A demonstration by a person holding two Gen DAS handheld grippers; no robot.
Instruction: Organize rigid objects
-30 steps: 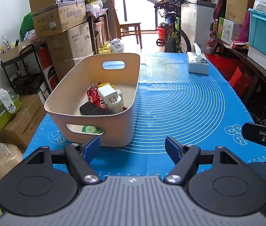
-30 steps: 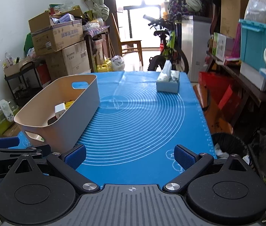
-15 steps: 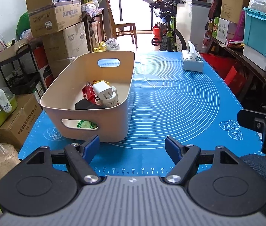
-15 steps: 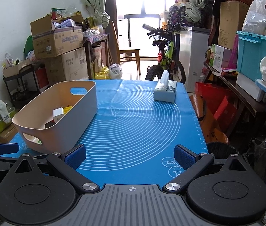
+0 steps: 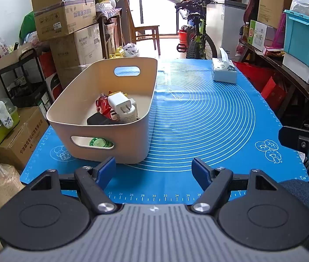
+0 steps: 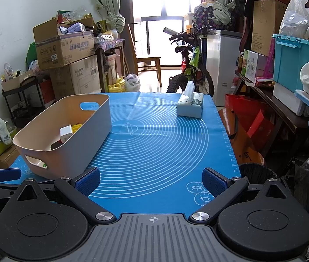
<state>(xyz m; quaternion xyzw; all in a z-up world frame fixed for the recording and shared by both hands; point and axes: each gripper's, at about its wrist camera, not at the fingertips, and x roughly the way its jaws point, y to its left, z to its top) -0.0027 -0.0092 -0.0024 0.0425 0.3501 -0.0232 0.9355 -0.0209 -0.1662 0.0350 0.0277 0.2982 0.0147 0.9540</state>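
Both the left tool (image 5: 153, 170) and the right tool (image 6: 151, 181) hover with fingers spread apart and empty above the blue-matted tabletop (image 5: 209, 120), the beige bin (image 5: 102, 113) holding a white charger (image 5: 121, 109) ahead-left of each.

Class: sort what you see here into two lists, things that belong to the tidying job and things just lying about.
Belongs to the job:
beige bin
white plug adapter
red toy
black block
left tongs, open
right tongs, open

Just lying about:
tissue box
bicycle
cardboard boxes
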